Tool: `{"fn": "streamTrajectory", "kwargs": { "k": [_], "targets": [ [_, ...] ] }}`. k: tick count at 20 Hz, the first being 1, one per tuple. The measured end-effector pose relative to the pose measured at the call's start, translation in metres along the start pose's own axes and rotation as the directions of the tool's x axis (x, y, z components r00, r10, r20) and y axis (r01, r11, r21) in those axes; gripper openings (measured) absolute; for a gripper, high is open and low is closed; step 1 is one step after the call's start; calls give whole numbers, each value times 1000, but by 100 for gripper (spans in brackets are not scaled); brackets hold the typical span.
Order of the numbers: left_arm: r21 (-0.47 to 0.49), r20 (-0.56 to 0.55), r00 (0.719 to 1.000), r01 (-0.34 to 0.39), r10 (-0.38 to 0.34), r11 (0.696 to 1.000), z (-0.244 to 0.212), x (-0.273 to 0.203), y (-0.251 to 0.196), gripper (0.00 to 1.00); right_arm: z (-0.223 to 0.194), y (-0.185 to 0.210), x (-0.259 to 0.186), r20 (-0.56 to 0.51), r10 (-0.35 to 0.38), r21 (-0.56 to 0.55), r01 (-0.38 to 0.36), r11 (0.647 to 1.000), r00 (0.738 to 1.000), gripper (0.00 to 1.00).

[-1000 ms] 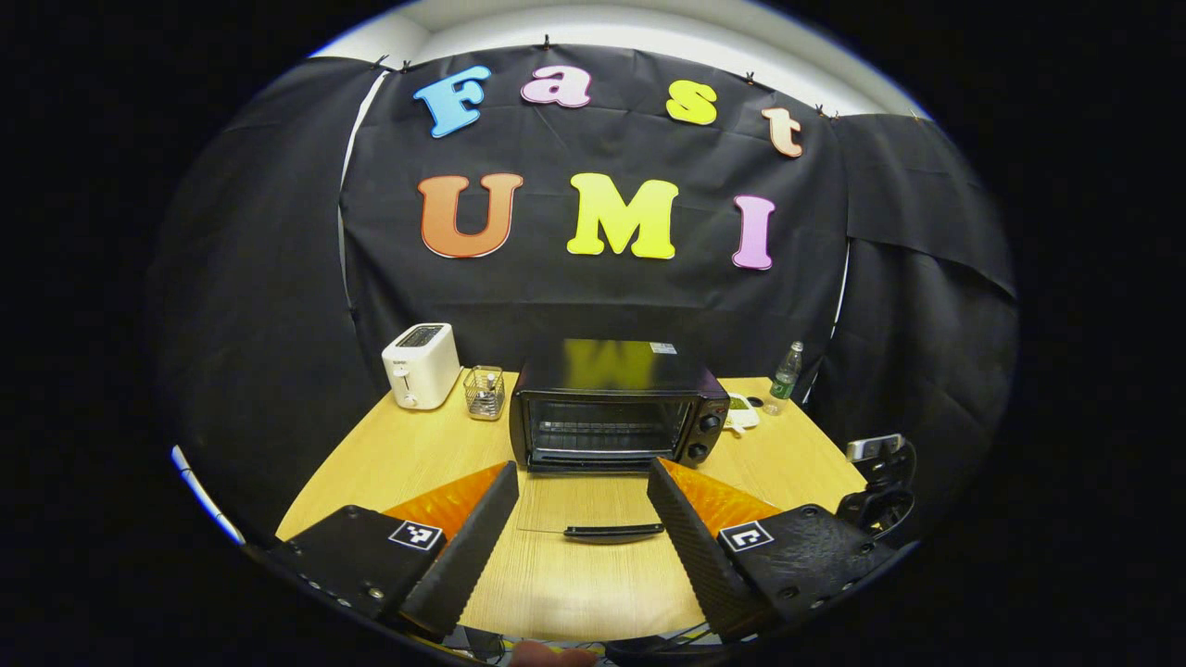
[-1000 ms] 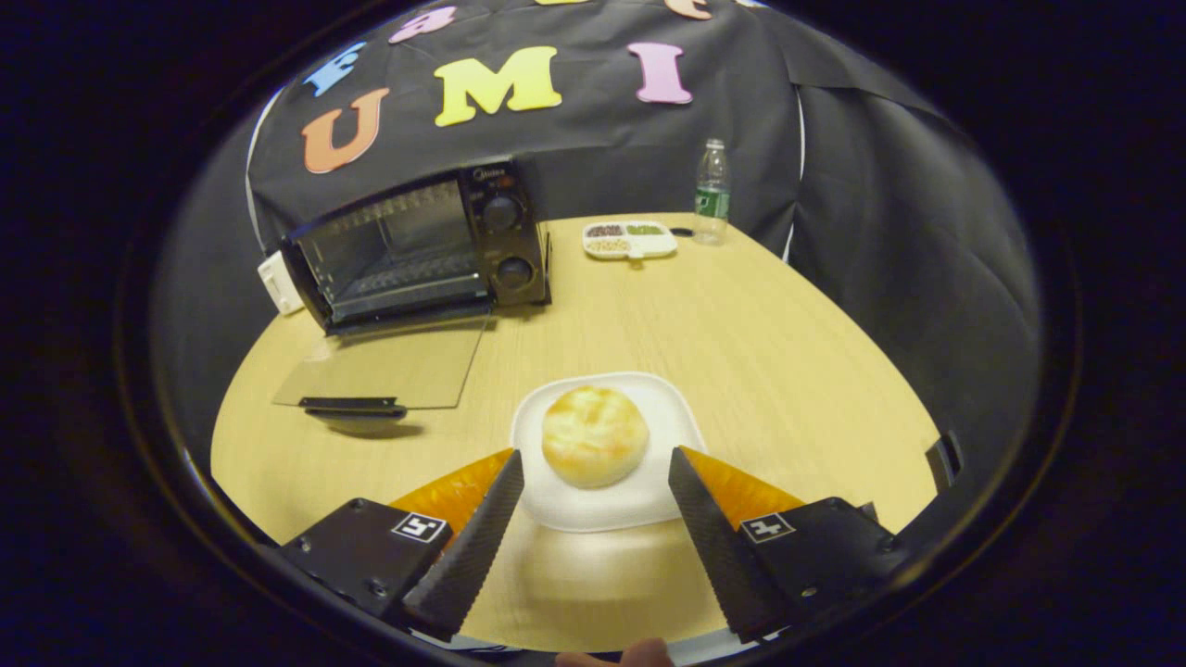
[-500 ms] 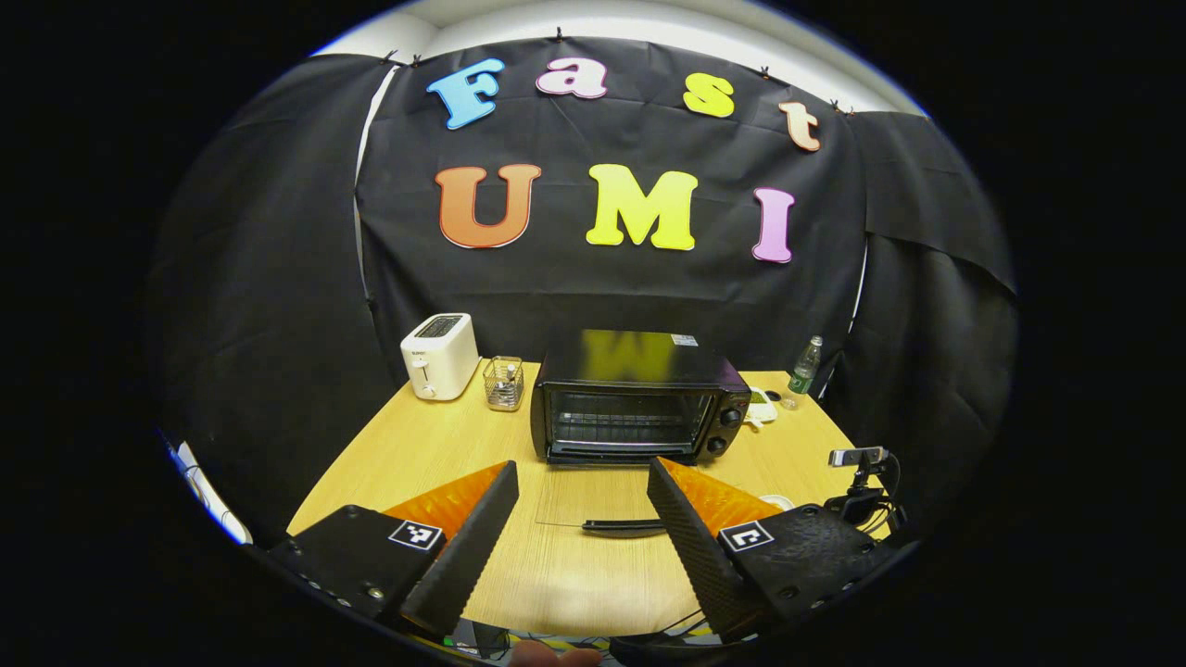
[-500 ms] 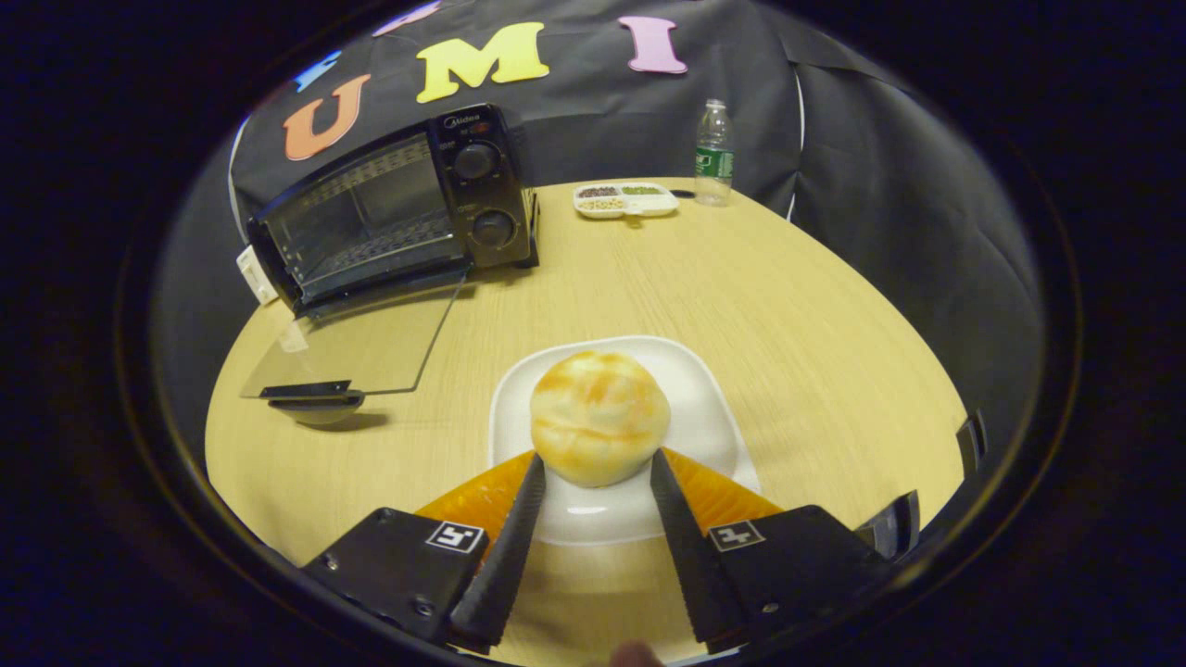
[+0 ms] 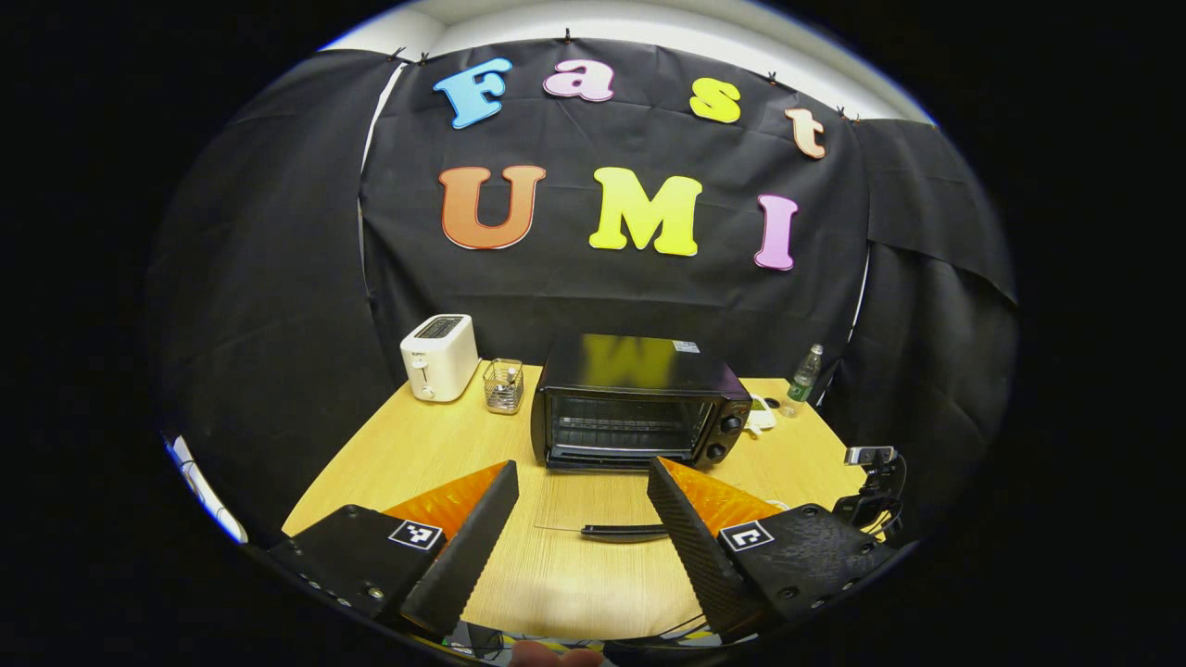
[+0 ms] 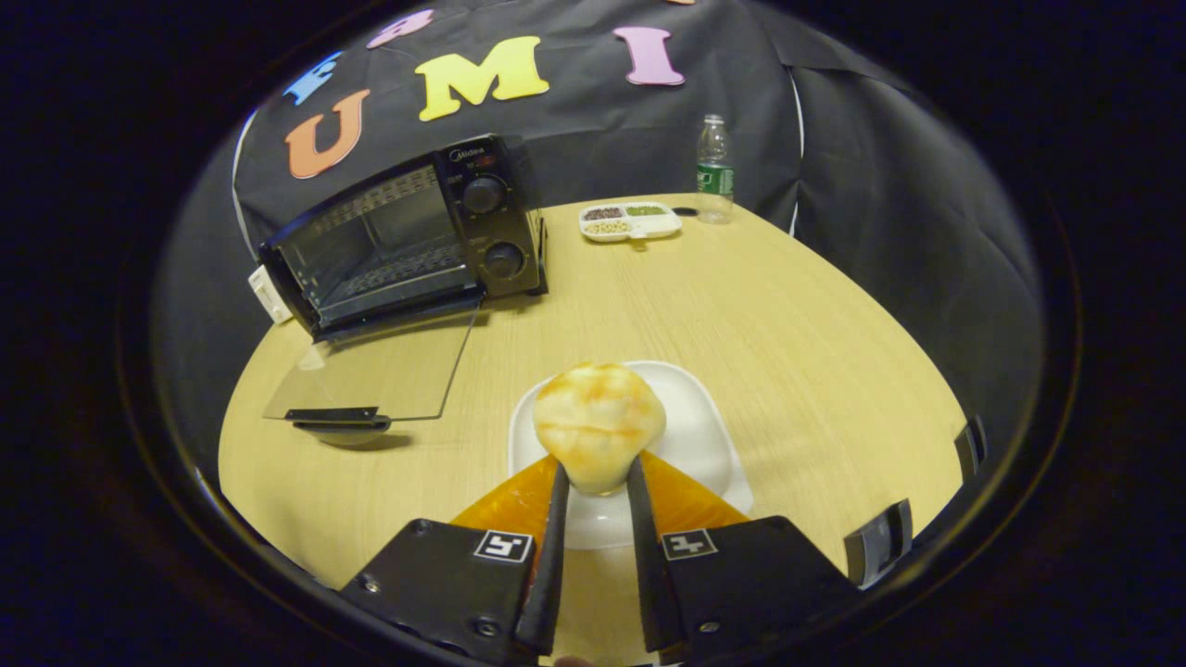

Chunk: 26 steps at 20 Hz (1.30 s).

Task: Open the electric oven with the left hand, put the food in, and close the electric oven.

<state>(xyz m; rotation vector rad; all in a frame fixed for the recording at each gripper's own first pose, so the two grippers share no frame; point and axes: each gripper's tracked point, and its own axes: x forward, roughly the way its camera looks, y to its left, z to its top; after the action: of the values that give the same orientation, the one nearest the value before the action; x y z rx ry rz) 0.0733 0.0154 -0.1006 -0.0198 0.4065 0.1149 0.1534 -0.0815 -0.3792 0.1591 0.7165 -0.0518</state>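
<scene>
1. My right gripper (image 6: pixel 594 486) has just closed on the bun (image 6: pixel 599 421): a second ago its fingers stood wide on either side of it, and now both press into its lower half, pinching it visibly.
2. The bun sits just above the white plate (image 6: pixel 704 435), which lies on the table (image 6: pixel 815 371) right under my grip; I cannot tell whether it has lifted clear yet.
3. My left gripper (image 5: pixel 579 505) hangs released, fingers spread and holding nothing, drawn back from the oven (image 5: pixel 639 403).
4. The oven stands open at about 11 o'clock from the bun in the right gripper view, its glass door (image 6: pixel 380 375) folded down flat toward me, handle (image 6: pixel 334 417) at the near edge.
5. So I judge the opening done and the grasp made; next comes carrying the bun up and over to 11 o'clock, onto the rack (image 6: pixel 398 269).
6. The bun looks soft, so I should squeeze no harder, and clear the lowered door on the way in.
7. The toaster (image 5: pixel 437 355), wire basket (image 5: pixel 504 385) and bottle (image 6: pixel 713 169) stand well apart from that path.
</scene>
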Motion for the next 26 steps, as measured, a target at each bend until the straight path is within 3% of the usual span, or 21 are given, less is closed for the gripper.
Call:
{"fn": "streamTrajectory", "kwargs": {
  "k": [4, 10, 18, 26],
  "targets": [
    [-3, 23, 1000, 4, -4, 1000, 9, -2, 4, 93, 17, 25, -30, 50, 44, 31, -46, 998, 998, 34],
    [-6, 41, 998, -38, 38, 999, 14, -13, 32, 93, 61, 105, -48, 126, 161, 122, -176, 977, 979, 34],
    [-12, 15, 985, -171, 171, 985, 2, -44, 88, 93, 116, 206, 33, 178, 218, 213, -254, 944, 960, 34],
    [-35, -27, 958, -287, 286, 957, -6, -58, 123, 93, 139, 249, 105, 186, 176, 319, -229, 920, 967, 33]
  ]
}}
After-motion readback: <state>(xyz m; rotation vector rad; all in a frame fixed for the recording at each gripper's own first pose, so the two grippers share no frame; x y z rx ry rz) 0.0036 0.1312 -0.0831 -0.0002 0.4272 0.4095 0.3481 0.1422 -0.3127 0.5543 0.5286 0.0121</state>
